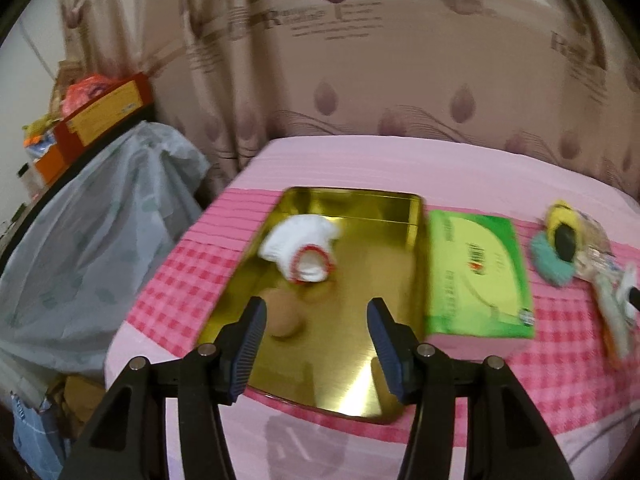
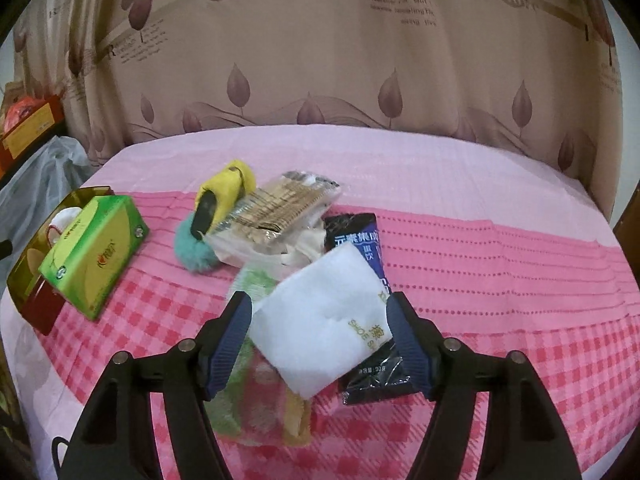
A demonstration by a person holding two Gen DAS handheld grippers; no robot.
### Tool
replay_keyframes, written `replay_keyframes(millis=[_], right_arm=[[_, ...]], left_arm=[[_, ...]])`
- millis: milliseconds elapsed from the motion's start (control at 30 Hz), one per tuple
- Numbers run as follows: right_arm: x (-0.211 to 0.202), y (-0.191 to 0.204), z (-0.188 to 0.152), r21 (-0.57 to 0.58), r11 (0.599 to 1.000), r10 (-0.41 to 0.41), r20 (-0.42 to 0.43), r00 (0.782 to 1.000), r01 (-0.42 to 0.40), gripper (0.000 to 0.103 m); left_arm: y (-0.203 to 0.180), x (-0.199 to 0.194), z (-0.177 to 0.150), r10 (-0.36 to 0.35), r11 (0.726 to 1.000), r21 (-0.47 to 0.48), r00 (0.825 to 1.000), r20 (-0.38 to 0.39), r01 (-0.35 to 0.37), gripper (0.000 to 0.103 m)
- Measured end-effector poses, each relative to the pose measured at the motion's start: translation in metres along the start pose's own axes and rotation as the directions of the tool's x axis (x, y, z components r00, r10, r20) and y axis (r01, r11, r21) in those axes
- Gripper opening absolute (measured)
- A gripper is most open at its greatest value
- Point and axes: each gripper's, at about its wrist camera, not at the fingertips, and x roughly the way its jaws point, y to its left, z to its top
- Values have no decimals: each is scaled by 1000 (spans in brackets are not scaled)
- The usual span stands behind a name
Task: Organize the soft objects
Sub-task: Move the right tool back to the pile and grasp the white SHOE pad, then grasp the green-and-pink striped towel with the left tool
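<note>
Left gripper hangs over the near half of the gold tin, jaws spread with nothing between them. Inside the tin lie a white sock with a red-trimmed cuff toward its far end and a round tan object nearer the fingers. Just right of the tin stands a green tissue box. Right gripper, well right of the tin, has its jaws apart either side of a white packet; contact cannot be told. A teal-and-yellow plush toy lies beyond the tissue box.
</note>
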Motion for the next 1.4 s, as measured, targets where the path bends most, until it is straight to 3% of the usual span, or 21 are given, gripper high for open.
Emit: replay_keyframes(millis=[233,467,800,1167,1400], right_arm=[[16,-8,-6,20,1000,-4,-17,1000,5,74],[23,-5,-5,-1,1000,3,-7,1000,-3,75],[19,0,-10,-22,999,43,13,999,-42,38],[-7,-12,-8,4,999,49,52,997,-49,35],[-13,-30,-12,40,998,51,52,997,-53,38]], left_arm=[[-47,-10,-7,-111,991,69,994,-20,112,54],[-100,-12,-14,-173,972,152,983,-56,180,54],[-142,-11,-30,-202,951,214,973,-108,221,54],[-158,-19,-28,-243,938,224,963,-120,265,54],[-195,-25,-26,-314,903,259,937,-150,344,54]])
